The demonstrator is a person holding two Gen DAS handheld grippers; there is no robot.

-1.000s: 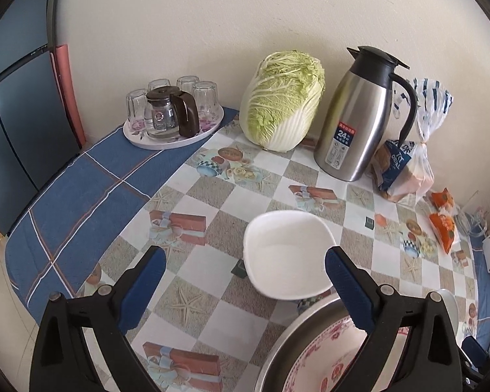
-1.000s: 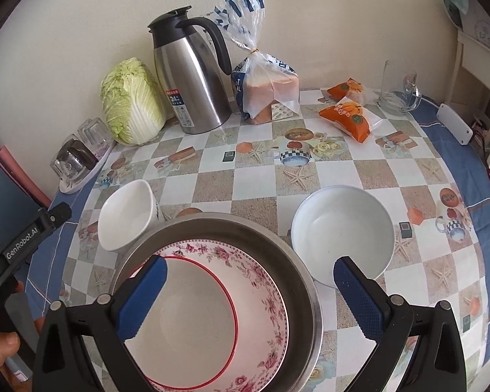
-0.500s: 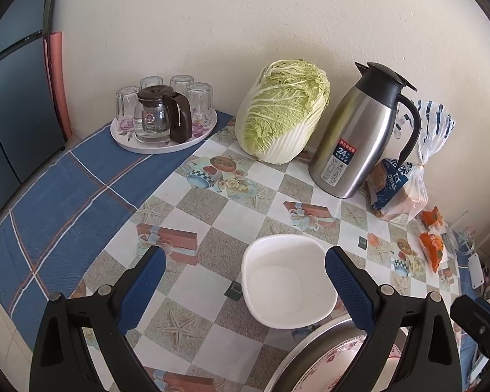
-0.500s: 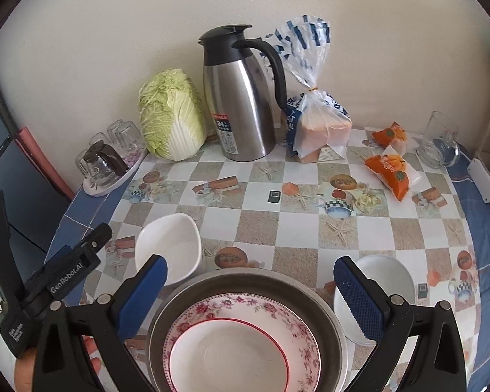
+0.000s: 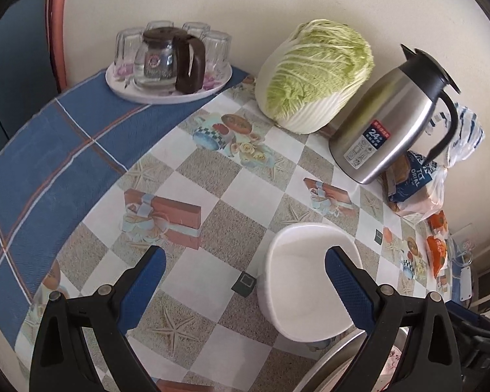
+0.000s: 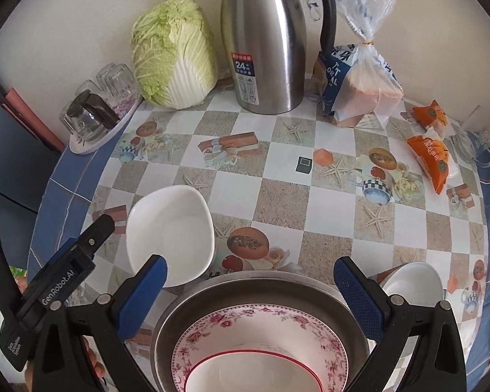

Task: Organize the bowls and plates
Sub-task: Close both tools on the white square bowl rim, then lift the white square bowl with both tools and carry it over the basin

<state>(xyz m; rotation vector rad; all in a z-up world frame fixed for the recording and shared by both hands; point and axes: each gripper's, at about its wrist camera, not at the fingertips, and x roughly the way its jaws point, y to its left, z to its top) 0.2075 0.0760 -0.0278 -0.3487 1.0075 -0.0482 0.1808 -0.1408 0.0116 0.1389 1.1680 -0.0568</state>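
A white squarish bowl (image 5: 305, 277) (image 6: 171, 228) rests on the patterned tablecloth. My left gripper (image 5: 245, 277) is open, its right finger over the bowl and its left finger over bare cloth. A steel basin (image 6: 261, 297) (image 5: 330, 362) holds a floral plate (image 6: 261, 339) with a red-rimmed white bowl (image 6: 251, 375) inside. My right gripper (image 6: 250, 284) hovers open above the basin's far rim. A round white bowl (image 6: 415, 285) sits to the right of the basin. The left gripper's body and a hand show at the lower left of the right wrist view.
Along the wall stand a napa cabbage (image 5: 317, 72) (image 6: 174, 52), a steel thermos jug (image 5: 392, 121) (image 6: 264, 39), a bagged bread loaf (image 6: 359, 78), orange snack packs (image 6: 429, 153) and a tray of glasses with a glass pot (image 5: 170, 62) (image 6: 98, 114).
Both grippers moved forward over the table. The white squarish bowl shifted to the right in the left view; the basin and round bowl slid lower in the right view. Both grippers stayed open.
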